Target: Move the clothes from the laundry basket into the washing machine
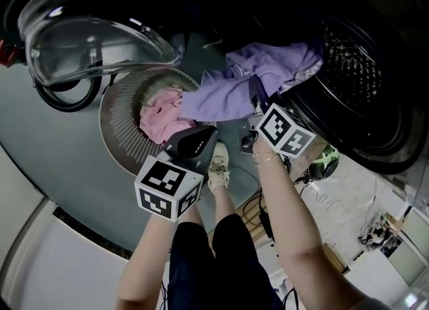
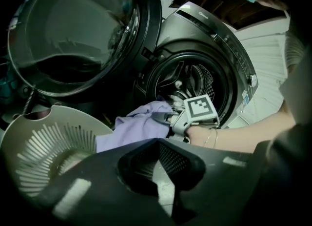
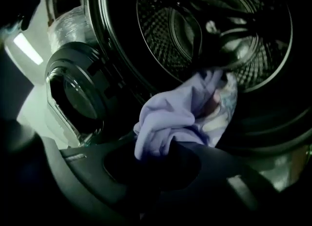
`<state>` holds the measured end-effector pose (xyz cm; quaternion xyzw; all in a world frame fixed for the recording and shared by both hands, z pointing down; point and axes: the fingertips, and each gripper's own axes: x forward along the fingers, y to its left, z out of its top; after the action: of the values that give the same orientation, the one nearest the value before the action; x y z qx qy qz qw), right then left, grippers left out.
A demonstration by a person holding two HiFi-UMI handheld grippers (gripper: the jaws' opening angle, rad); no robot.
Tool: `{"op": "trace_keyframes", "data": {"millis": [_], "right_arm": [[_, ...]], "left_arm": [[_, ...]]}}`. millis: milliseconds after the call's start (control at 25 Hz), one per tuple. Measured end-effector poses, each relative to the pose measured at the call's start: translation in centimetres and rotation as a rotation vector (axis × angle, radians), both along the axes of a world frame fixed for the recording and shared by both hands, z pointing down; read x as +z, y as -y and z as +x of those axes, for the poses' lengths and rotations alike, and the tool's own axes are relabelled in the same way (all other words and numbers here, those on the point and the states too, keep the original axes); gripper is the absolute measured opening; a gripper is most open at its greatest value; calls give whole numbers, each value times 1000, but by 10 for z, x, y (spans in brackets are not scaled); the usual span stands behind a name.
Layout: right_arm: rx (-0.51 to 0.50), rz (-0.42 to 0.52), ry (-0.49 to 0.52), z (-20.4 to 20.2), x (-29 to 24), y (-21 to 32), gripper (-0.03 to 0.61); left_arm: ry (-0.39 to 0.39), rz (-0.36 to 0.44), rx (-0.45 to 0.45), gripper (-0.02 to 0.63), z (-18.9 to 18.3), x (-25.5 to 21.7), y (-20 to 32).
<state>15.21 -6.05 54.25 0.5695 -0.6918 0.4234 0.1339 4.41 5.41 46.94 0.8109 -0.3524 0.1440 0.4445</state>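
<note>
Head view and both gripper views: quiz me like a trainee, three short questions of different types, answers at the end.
1. True or false: the right tongs are shut on the purple garment.
2. What lies in the laundry basket? A) a pink garment B) a blue towel C) nothing at all
3. Fill in the blank: the washing machine door stands ___.
Key: 1 true; 2 A; 3 open.
</note>
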Motion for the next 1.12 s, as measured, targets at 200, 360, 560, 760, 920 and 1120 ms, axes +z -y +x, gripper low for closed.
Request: {"op": "trace_keyframes", "data": {"millis": [200,360,560,760,920,1120], "right_arm": [[-17,167,-251,51,-50,35,87],[30,243,-372,97,-76,61,89],[283,274,-351,166,-97,93,97],[323,187,-372,193,-81,104,171],[330,29,-304,190,-42,88,373],[302,68,-317,174,-60,60,471]], "left_arm": [[-12,6,-6,9,6,-2,1],[-29,19,-10,9,18,-8,5],[-55,28,-8,9,30,-13,6],[-57,31,-5,9,37,-11,7],[-69,24,-10,9,41,-12,7],[-82,29,-7,9,48,-14,9]]}}
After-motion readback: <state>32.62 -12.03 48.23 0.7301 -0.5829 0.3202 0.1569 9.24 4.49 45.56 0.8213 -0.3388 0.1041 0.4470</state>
